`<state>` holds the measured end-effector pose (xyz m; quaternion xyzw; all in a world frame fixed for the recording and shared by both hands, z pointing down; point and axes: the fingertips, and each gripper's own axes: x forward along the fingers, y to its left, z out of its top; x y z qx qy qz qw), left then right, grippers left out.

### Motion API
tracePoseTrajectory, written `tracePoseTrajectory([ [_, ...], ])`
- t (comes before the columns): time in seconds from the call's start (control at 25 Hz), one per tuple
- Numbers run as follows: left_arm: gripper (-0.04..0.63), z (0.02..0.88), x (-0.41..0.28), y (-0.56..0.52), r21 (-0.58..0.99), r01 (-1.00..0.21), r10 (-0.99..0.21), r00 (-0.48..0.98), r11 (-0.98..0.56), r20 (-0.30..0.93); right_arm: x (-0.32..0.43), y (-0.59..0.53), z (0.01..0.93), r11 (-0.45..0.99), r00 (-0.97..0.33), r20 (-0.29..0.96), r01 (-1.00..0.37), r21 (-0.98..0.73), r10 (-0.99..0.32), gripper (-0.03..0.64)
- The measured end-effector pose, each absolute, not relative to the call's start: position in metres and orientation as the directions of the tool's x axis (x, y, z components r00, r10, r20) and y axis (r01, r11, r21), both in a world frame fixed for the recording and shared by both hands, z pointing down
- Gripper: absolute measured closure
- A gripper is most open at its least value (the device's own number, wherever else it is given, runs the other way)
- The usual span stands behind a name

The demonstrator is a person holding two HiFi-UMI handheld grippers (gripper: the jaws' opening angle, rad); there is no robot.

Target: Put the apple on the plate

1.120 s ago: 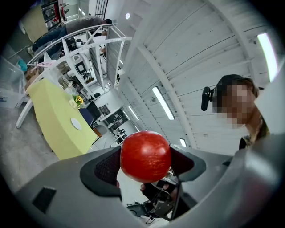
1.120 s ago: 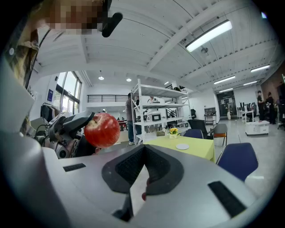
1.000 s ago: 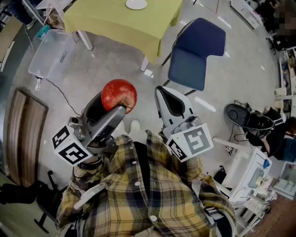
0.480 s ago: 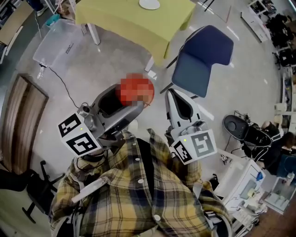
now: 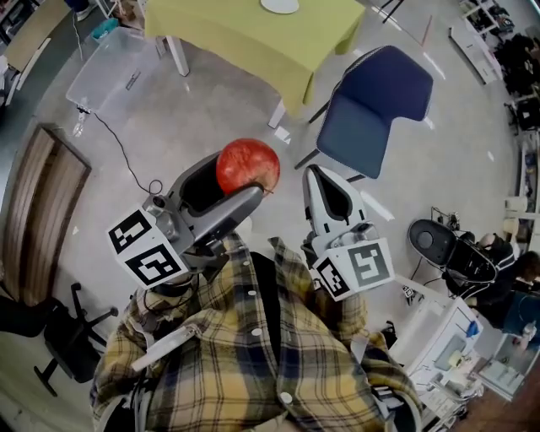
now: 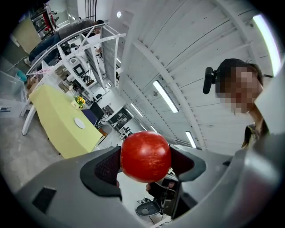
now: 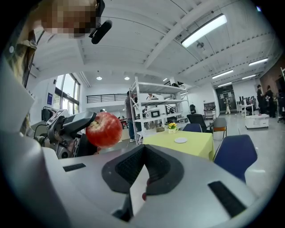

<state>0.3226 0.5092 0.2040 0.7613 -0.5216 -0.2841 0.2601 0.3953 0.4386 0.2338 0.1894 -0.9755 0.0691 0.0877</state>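
Observation:
A red apple (image 5: pixel 248 166) is clamped between the jaws of my left gripper (image 5: pixel 232 181), held in the air above the floor in front of a plaid shirt. In the left gripper view the apple (image 6: pixel 145 156) fills the gap between the dark pads. My right gripper (image 5: pixel 325 181) is beside it to the right, shut and empty, its pads meeting (image 7: pixel 143 153). From there the apple (image 7: pixel 103 129) shows at the left. The white plate (image 5: pixel 279 5) lies on a yellow-green table (image 5: pixel 245 34) far ahead, and is also seen as the plate (image 6: pixel 79 123) and plate (image 7: pixel 181 140).
A blue chair (image 5: pixel 375 101) stands right of the table. A clear plastic bin (image 5: pixel 114 67) and a cable lie on the floor at the left, by a wooden panel (image 5: pixel 38 219). A black office chair base (image 5: pixel 67 337) is lower left; equipment crowds the right edge.
The apple stays gripped in the left gripper. Both grippers and the floor scene have shifted slightly right in the head view as the person moves toward the table.

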Motion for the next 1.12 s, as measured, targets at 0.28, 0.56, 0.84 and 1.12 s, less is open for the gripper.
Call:
tracePoseTrajectory([
  [0.28,0.244,0.217,0.308,0.496,0.695,-0.648,-0.943,0.298,-0.312,-0.145,0.380,0.426,0.246,0.917,-0.906,0.231,-0.386,-0.104,-0.356,0.620],
  [0.56,0.244,0.221,0.261,0.468,0.703,-0.637,-0.939,0.316,-0.318,-0.138,0.340,0.405,0.250,0.903,-0.889,0.256,-0.416,-0.104,-0.380,0.620],
  [0.84,0.244,0.219,0.199,0.428,0.693,-0.634,-0.923,0.362,-0.344,-0.128,0.282,0.364,0.246,0.881,-0.869,0.258,-0.461,-0.105,-0.423,0.620],
  [1.12,0.244,0.219,0.130,0.404,0.679,-0.653,-0.929,0.351,-0.336,-0.122,0.223,0.336,0.248,0.876,-0.861,0.270,-0.471,-0.102,-0.432,0.620],
])
